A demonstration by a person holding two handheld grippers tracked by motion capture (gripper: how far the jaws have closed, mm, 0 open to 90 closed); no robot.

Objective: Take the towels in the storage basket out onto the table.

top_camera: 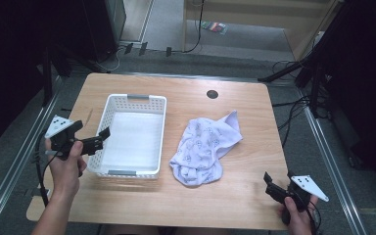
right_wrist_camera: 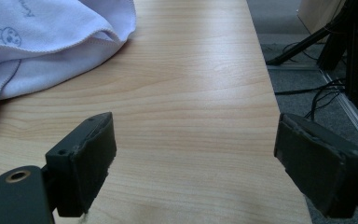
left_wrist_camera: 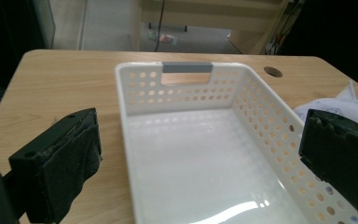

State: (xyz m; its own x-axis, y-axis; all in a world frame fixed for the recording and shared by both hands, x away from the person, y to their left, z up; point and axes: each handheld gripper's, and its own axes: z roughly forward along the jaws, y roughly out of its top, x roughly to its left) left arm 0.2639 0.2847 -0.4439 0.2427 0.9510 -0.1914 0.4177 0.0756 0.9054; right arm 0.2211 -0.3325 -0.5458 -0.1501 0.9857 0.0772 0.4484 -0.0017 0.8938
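Observation:
A crumpled pale-lilac cloth with small printed figures lies on the wooden table, right of an empty white perforated basket. My left gripper is held open just over the basket's left rim, nothing between its jaws. The left gripper view looks into the basket, with the cloth's edge at the far right. My right gripper is open near the table's front right corner, apart from the cloth. The right gripper view has the cloth at upper left and bare wood between the jaws.
A dark round cable hole sits near the table's far edge. Cables and stand legs lie on the floor beyond the right edge. Metal rails run along both sides of the table.

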